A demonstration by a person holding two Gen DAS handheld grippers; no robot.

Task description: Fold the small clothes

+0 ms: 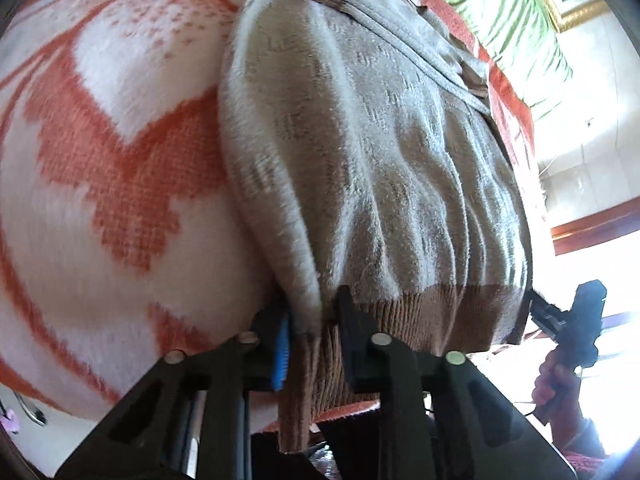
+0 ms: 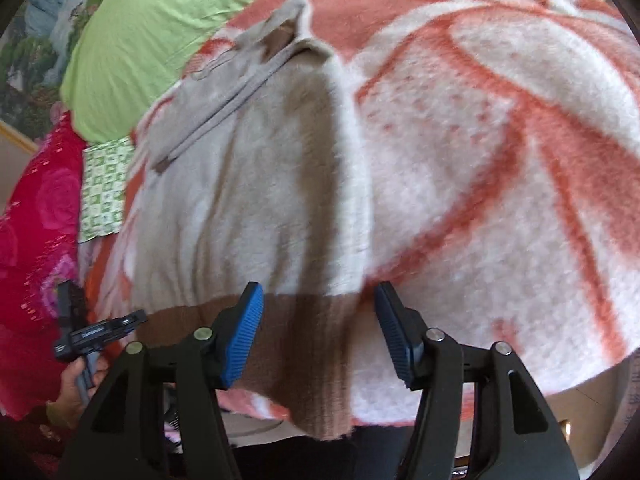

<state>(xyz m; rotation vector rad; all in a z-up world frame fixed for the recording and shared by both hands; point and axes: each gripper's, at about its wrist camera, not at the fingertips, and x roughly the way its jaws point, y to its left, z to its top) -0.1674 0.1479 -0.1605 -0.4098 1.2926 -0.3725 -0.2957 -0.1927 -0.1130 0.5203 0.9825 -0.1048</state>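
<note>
A small beige fuzzy hoodie (image 1: pixel 360 152) with a brown ribbed hem and grey drawstrings lies on an orange-and-white blanket (image 1: pixel 100 140). My left gripper (image 1: pixel 312 320) is shut on the hem corner and the folded sleeve edge at the near left. In the right wrist view the hoodie (image 2: pixel 240 200) lies ahead, and my right gripper (image 2: pixel 318 312) is open, its blue pads astride the brown hem's right corner (image 2: pixel 312 344) without pinching it. The right gripper also shows at the left view's right edge (image 1: pixel 568 320); the left one shows in the right view (image 2: pixel 100 332).
The blanket (image 2: pixel 500 160) covers a bed whose near edge runs under both grippers. A green pillow (image 2: pixel 160 28) and a red floral quilt (image 2: pixel 36 240) lie at the far left. A green patterned cloth (image 2: pixel 104 188) lies beside the hoodie.
</note>
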